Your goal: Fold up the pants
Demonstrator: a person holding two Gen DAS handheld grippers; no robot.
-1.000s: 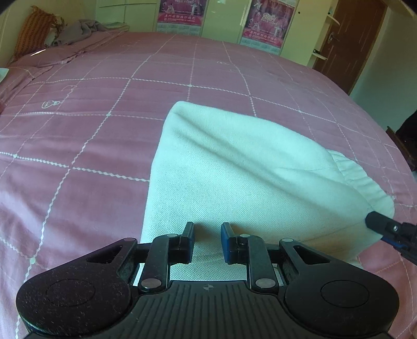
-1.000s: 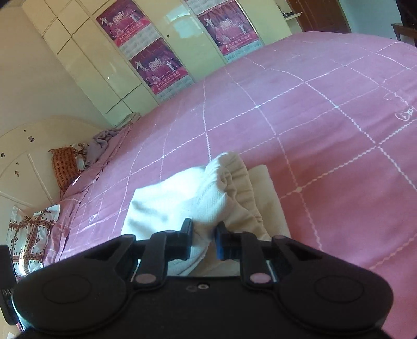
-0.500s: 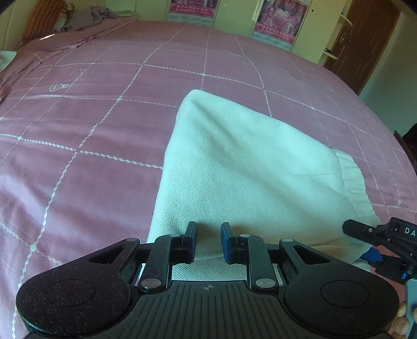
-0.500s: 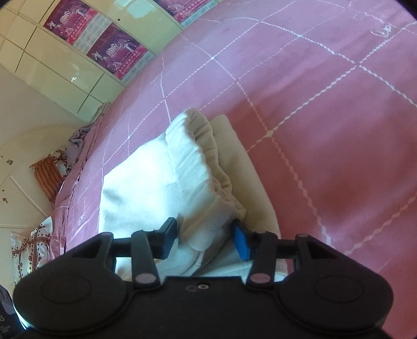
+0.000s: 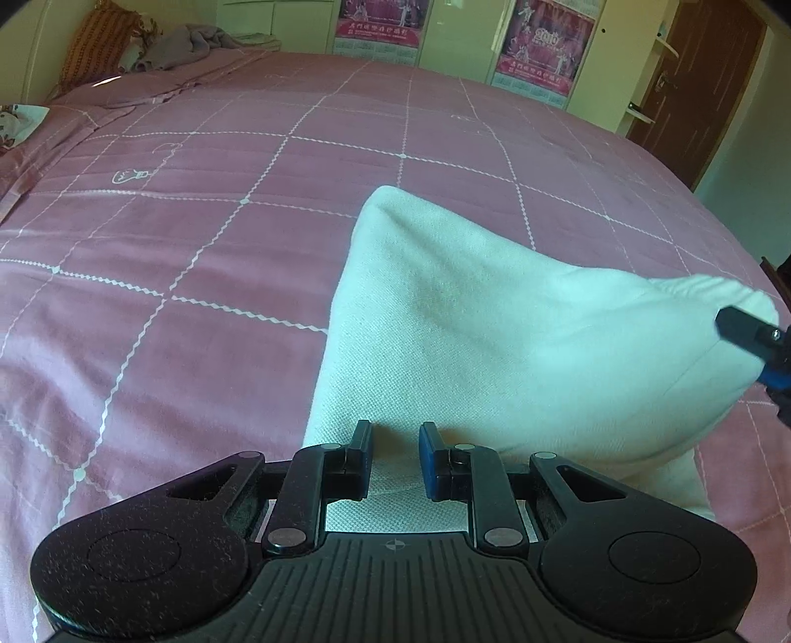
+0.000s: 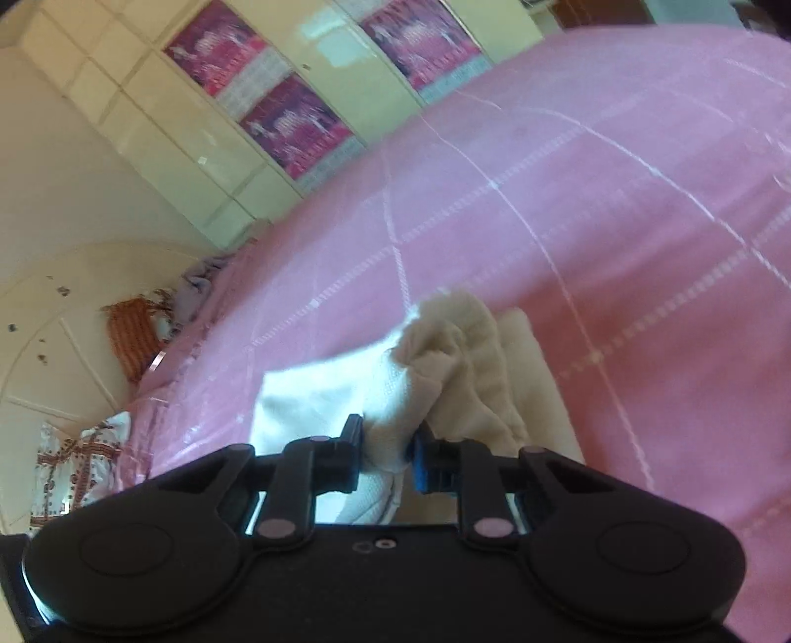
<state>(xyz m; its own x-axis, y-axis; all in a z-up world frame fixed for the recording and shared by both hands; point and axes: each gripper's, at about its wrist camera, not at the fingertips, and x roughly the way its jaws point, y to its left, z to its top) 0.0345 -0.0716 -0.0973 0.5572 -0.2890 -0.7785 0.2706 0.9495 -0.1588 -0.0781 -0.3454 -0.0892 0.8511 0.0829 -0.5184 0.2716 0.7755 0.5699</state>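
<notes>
Left gripper (image 5: 394, 462) low over near edge of white pants (image 5: 494, 346), fingers apart with a narrow gap, flat cloth layer visible between and below them; not possible to tell whether pads touch the fabric. Right gripper (image 6: 384, 457) clamped on a bunched fold of the pants (image 6: 395, 410), cloth filling the gap between black finger and blue pad. Seen from left wrist view: right gripper (image 5: 756, 341) at far right frame edge, biting the raised right corner of the garment, upper layer lifted into a tent sloping down to the left and toward a far corner resting on pink bedspread (image 5: 197, 247). Lower layer lying flat on the spread under the lifted part. From right wrist view: gathered elastic waistband (image 6: 469, 346) crumpled just beyond the pinched fold, cream-toned, with a flat folded layer beside it on the right; frame motion-blurred. Bedspread quilted in white grid lines. Farther back: orange striped cushion (image 5: 94, 49) and grey crumpled garment (image 5: 193, 44) at head of bed, floral pillow (image 6: 74, 465) at left. Beyond: pale wardrobe doors carrying magenta posters (image 5: 539, 44), brown door (image 5: 692, 74) at right.
</notes>
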